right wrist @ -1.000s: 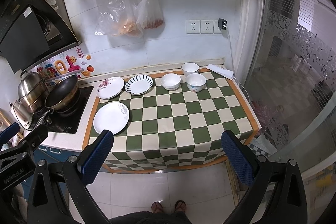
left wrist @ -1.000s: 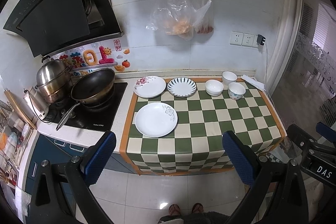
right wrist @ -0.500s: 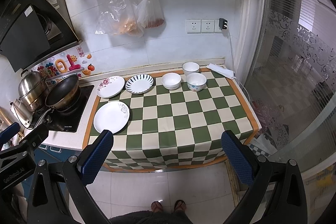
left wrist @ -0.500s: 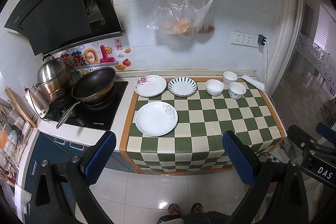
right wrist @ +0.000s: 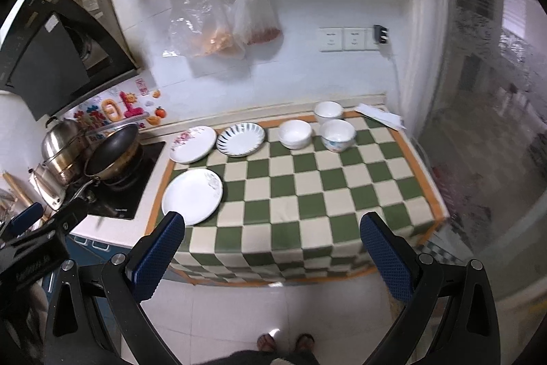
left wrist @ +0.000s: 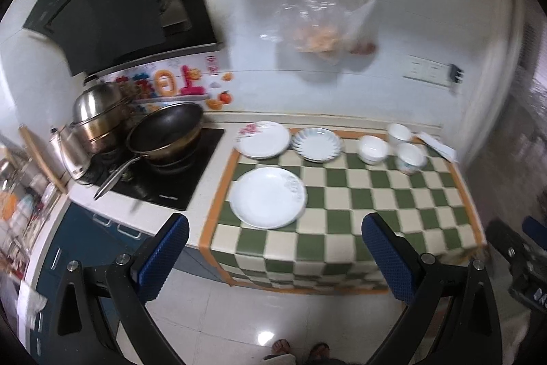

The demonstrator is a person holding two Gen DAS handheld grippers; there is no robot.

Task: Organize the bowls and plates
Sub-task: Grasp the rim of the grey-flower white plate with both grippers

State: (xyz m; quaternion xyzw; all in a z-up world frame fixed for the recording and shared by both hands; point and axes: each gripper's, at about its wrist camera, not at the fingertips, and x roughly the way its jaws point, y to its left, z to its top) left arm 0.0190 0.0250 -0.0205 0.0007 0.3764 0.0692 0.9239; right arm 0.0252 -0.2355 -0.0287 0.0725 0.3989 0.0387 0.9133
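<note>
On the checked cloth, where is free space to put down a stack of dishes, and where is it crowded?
Free: the whole right and front of the checked cloth, from the large white plate to the cloth's right edge, in front of the bowls. Crowded: the back row, where flowered plate, striped plate and three bowls stand close.

wall stickers (left wrist: pixel 177 81): large "10" | hood and hob labels: too blurred to read

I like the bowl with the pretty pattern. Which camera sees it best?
The right wrist view: the white patterned bowl sits nearer the middle there and looks sharper. In the left wrist view the same bowl is off to the right and blurrier.
</note>
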